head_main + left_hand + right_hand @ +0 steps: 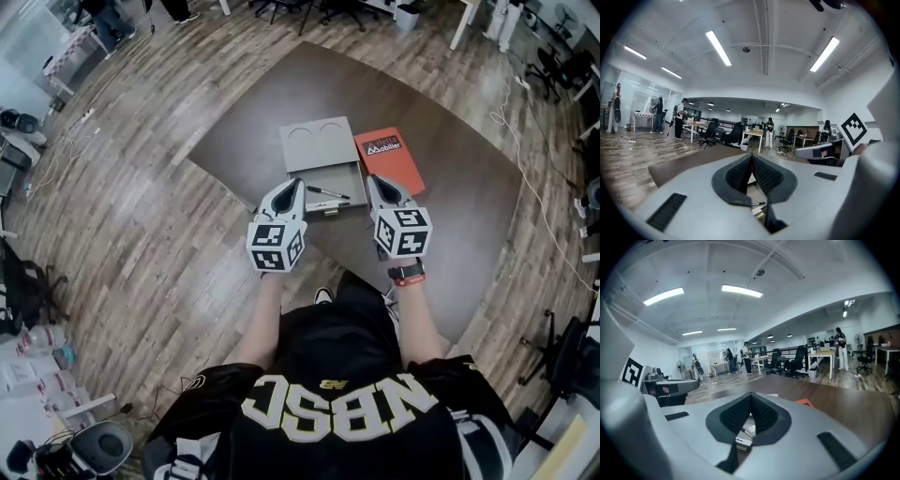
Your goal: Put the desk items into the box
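Note:
A grey box [328, 178] lies open on the dark brown table [450, 197], its lid [316, 141] with two round recesses at the far side. A black pen [328, 193] and a small pale item [324, 210] lie in the box. Just right of it is a red notebook [389, 159]. My left gripper [296, 184] hovers over the box's near left corner, jaws shut and empty. My right gripper [373, 180] hangs by the box's right edge, near the notebook, also shut on nothing. The pen [746, 431] shows under the right gripper [751, 393]; the left gripper [752, 155] points across the table.
The table's near edge runs close to the person's body, with wood floor to the left. Office chairs [733, 133] and desks [825, 355] stand far off with people among them. A white cable [539, 197] trails over the floor at the right.

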Demonstrator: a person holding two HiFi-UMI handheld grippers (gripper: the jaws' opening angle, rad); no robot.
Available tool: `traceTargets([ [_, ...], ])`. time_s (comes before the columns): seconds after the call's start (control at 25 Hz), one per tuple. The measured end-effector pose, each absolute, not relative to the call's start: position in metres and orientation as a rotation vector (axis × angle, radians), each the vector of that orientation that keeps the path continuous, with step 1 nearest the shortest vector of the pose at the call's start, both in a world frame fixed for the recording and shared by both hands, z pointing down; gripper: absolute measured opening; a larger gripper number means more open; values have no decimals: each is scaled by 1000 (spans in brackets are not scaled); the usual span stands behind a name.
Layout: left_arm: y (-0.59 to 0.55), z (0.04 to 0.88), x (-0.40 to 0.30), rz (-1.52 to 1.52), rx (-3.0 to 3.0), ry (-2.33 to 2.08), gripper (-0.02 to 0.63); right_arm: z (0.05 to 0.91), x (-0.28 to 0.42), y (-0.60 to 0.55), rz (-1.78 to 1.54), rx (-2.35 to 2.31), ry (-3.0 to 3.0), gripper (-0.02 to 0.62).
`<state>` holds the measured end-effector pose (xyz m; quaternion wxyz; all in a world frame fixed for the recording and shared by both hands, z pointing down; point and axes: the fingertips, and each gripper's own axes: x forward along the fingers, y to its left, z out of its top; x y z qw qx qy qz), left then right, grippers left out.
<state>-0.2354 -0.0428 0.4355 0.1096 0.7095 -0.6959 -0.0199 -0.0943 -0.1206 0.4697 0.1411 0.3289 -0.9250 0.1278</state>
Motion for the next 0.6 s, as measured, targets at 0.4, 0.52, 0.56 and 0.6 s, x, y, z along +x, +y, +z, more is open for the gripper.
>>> traceTargets([
  [0.4, -34, 433, -236, -69, 2108, -2047, 15, 472, -112, -95, 370, 861, -2723, 9],
  [0.52, -32, 438, -234, -71, 2103, -2041, 15, 478, -116, -93, 371, 840, -2708, 9],
  [0.56, -32, 441, -234, -66, 2095, -2039, 15, 480, -117, -92, 370, 829, -2702, 9],
  [0.6, -32, 444, -235, -60, 2085, -2036, 15, 482, -119, -92, 370, 817, -2696, 9],
])
